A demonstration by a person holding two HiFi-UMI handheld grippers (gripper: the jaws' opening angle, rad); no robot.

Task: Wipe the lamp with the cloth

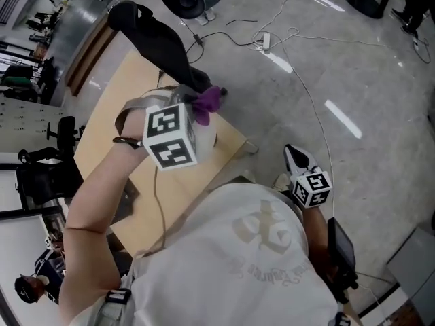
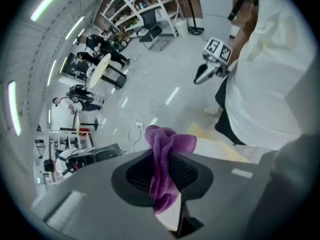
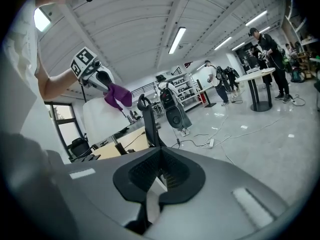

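My left gripper (image 1: pixel 199 99) is raised over the wooden table (image 1: pixel 119 94) and shut on a purple cloth (image 1: pixel 211 102), which bunches out past its tips. In the left gripper view the cloth (image 2: pixel 167 143) fills the gap between the jaws of the left gripper (image 2: pixel 163 156). The lamp's white shade (image 3: pixel 95 124) shows in the right gripper view, just below the hanging cloth (image 3: pixel 117 96); in the head view only a sliver of the shade (image 1: pixel 206 140) shows beside the marker cube. My right gripper (image 1: pixel 294 157) hangs low at my right side, away from the table, shut with nothing in it.
A tall black object (image 1: pixel 153 36) stands on the table beyond the lamp. Cables and a power strip (image 1: pixel 265 41) lie on the grey floor. Several people stand around tables (image 3: pixel 257 76) and shelves in the background.
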